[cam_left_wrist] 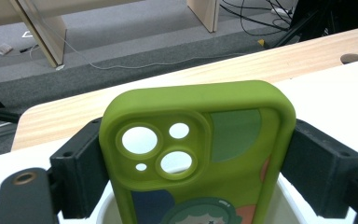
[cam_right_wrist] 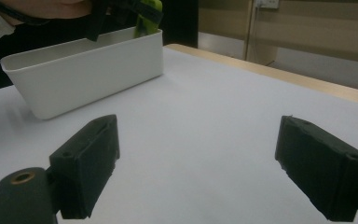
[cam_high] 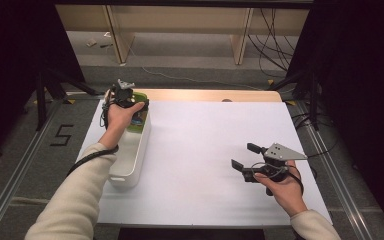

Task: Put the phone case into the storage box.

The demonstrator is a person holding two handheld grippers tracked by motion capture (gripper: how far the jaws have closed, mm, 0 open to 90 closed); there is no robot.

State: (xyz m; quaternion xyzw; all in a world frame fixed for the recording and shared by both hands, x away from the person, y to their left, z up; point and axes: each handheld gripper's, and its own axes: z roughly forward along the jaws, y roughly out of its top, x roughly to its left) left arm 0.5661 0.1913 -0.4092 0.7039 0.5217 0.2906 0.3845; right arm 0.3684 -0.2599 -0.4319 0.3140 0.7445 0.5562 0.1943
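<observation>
Here, left gripper (cam_left_wrist: 196, 163) clamps a green phone case (cam_left_wrist: 200, 140) by its side edges, upright over the far end of the white bin (cam_high: 132, 155) at the table's (cam_high: 210, 135) left. Right gripper (cam_high: 245, 156) hovers with jaws apart, empty, above the white tabletop.
</observation>
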